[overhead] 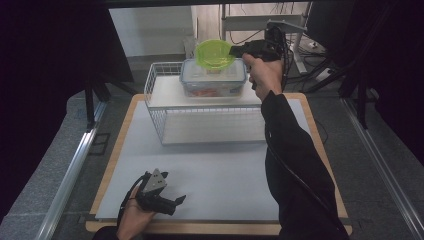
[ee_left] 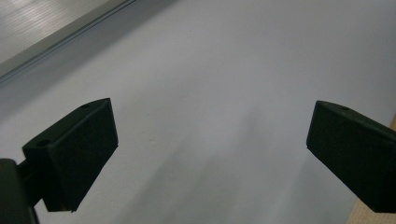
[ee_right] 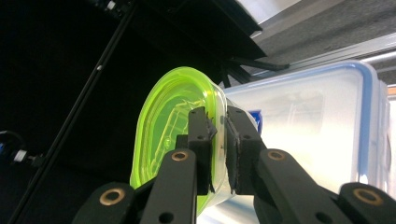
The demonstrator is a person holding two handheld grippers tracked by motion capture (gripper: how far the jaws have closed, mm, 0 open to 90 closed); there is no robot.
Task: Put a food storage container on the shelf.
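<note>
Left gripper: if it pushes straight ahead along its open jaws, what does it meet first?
Probably nothing but the white table sheet: the left gripper lies low, aimed right across bare surface. Depth past the wooden table edge is unclear.

Box contents (overhead: 212, 92) blurred, indistinct

I find no text, brand, number or sign that I can read. The clear lidded container (ee_right: 308, 135) carries a small blue mark on its lid, too hidden to make out.
</note>
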